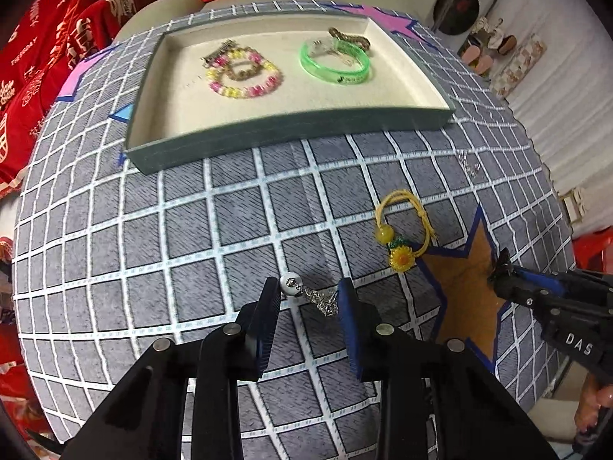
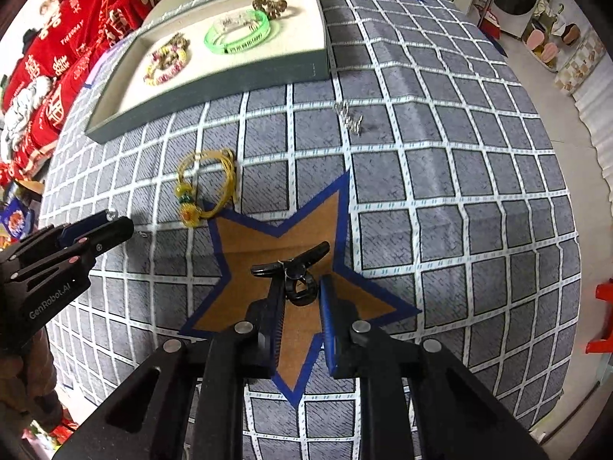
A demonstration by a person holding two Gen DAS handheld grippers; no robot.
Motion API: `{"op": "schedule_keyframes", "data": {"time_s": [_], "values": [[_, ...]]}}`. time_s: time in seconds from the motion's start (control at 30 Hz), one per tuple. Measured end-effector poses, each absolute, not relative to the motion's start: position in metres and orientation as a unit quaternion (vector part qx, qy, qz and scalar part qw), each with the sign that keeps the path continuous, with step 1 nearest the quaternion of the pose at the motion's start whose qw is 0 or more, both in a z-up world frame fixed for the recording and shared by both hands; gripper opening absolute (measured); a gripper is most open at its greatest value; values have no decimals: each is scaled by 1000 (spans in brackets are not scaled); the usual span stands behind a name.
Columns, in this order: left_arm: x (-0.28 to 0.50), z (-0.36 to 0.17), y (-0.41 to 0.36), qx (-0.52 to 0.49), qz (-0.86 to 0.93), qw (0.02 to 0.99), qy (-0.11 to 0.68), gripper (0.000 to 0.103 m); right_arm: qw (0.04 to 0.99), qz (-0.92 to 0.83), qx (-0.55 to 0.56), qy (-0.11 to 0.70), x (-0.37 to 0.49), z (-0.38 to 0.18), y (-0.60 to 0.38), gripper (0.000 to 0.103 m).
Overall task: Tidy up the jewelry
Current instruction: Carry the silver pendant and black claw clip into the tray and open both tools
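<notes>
You had both picks in hand — left gripper [image 1: 308,299] narrowed on the pearl chain [image 1: 316,297], right gripper [image 2: 302,295] clamping the black hair clip [image 2: 297,274] — next, lift both w/o snagging and carry fwd to the tray [image 1: 291,130].

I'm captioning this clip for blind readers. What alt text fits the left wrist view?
The left gripper holds a silver chain with a white bead above a grey grid cloth. Behind it, a tray holds bracelets.

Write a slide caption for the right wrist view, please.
Right gripper shut on a black hair clip above the brown star; yellow bracelet waits.
</notes>
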State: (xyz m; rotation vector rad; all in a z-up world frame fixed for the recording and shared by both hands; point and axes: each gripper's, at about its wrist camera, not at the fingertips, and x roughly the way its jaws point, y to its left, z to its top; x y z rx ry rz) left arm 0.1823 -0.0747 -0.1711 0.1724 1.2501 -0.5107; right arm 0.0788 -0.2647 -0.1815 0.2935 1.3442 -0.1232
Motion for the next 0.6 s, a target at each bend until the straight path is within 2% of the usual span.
{"op": "schedule_keyframes", "data": {"time_s": [0.33, 0.6], "values": [[208, -130, -62, 58, -223, 805, 547, 39, 789, -41, 157, 593, 100, -146, -282, 19], [253, -101, -62, 44, -211, 829, 515, 39, 811, -20, 147, 567, 156, -115, -289, 19]]}}
